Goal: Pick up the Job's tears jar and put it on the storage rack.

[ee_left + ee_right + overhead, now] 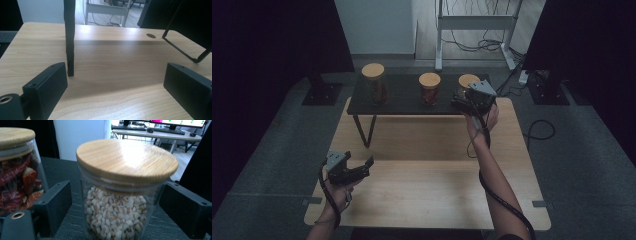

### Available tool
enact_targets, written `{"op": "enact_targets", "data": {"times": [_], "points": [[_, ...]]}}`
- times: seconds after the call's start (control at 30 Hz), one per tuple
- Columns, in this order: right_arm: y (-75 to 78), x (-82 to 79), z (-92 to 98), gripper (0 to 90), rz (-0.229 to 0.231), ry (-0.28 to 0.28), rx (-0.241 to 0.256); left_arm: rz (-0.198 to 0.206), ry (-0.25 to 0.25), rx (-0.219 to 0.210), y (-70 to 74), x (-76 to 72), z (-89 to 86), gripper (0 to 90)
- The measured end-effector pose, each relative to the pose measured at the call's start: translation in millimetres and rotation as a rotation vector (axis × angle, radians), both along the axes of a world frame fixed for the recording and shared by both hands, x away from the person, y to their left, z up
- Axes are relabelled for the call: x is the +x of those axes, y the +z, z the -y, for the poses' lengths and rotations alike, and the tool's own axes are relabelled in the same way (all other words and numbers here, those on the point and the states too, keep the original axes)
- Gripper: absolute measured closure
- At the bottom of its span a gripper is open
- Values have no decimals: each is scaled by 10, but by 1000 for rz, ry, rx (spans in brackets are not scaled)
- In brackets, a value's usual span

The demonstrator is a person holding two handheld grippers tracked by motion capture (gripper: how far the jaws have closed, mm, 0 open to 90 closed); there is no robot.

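At the near left of the wooden table (pixel 427 175), the left gripper (pixel 362 167) hangs just above the tabletop, close to the left edge. Its jaws stand wide with nothing between them; in the left gripper view (pixel 115 82) bare wood runs ahead of them, broken by one black leg (pixel 70 40) of the shelf and a black frame leg (pixel 185 50) farther right. The whole near half of the table is open board.

Along the far edge stands a low black shelf (pixel 407 105). Its left end carries a tall jar (pixel 375 82) with a wooden lid, set well apart from the others. In the middle stands a shorter jar of red pieces (pixel 429 89).

At the right end of the shelf stands the jar of pale grains (pixel 120 195), near the shelf's right edge. The right gripper (pixel 462 102) reaches it from the near right side. In the right gripper view its jaws are wide and sit on either side of the glass below the wooden lid (pixel 126 158), with a gap showing at each side, so they are around it and not gripping. The red jar (pixel 17 170) is just beside the left jaw, leaving little room there. Right of the shelf a strip of table lies open.
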State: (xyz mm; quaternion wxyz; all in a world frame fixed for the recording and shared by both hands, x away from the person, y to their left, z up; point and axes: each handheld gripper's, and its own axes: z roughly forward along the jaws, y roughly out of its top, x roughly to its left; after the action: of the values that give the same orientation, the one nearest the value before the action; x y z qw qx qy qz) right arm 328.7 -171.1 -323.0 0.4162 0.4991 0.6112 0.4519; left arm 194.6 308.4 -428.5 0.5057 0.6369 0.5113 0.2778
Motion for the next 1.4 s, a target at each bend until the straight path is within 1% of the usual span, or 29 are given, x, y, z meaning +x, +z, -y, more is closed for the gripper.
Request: {"op": "enact_targets", "data": {"times": [0.37, 0.6, 0.77, 1.07, 1.4], "points": [[-60, -104, 62, 71, 1, -27, 13, 8, -3, 3, 11, -28, 28, 46], [-96, -197, 105, 70, 7, -25, 17, 12, -7, 8, 20, -48, 40, 46], [-153, -272, 133, 70, 6, -21, 24, 13, -7, 8, 22, -60, 51, 46], [-234, -430, 203, 70, 18, -14, 33, 13, -12, 12, 22, -70, 80, 46], [-321, -665, 218, 66, 39, 6, 26, 8, -17, 15, 13, -76, 107, 46]]}}
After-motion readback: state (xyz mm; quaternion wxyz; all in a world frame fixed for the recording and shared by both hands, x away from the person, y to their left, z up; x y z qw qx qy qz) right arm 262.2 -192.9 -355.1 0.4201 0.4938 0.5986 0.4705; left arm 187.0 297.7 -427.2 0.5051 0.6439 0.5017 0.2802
